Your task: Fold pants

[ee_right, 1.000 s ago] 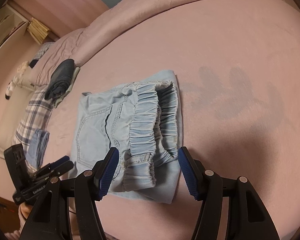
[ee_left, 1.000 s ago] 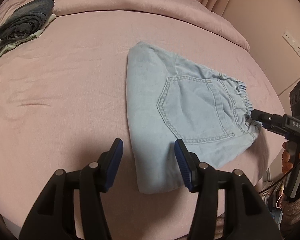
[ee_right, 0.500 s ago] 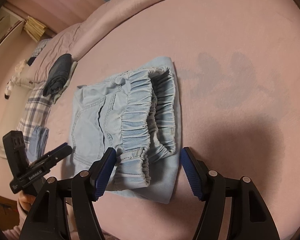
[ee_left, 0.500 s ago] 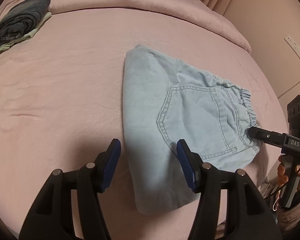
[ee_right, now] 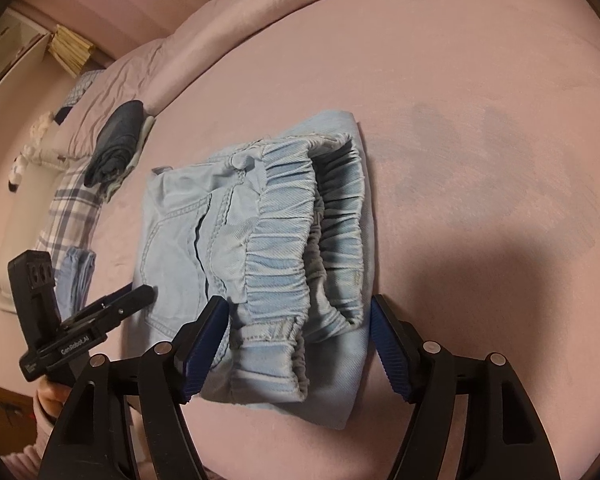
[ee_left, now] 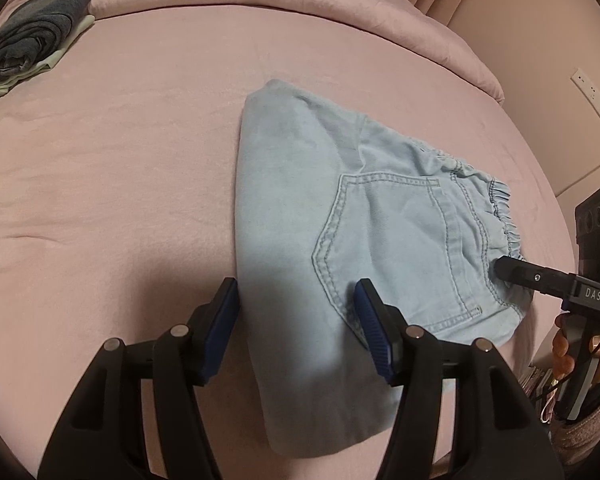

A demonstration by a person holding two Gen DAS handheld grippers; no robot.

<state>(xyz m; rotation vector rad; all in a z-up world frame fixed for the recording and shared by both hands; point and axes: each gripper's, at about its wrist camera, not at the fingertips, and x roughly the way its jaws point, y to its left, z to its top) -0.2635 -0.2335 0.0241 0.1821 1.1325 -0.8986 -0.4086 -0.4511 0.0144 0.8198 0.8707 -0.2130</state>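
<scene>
Cut off at the frame edge beside the pants (ee_left: 340,216): dark folded clothes (ee_left: 32,40). Hidden behind the handle: most of a hand (ee_left: 565,354).

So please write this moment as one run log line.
pants: folded on bed | left gripper: open | right gripper: open, just widening

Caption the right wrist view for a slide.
Open right gripper, jaws just widened, straddles the elastic waistband of folded light-blue denim pants on a pink bed.

A pink bed (ee_left: 140,152) carries everything. Folded light-blue pants (ee_left: 340,232) lie on it directly below the left gripper (ee_left: 296,328). Well beyond that gripper, to its left, sits a dark folded clothes pile (ee_left: 32,44).
</scene>
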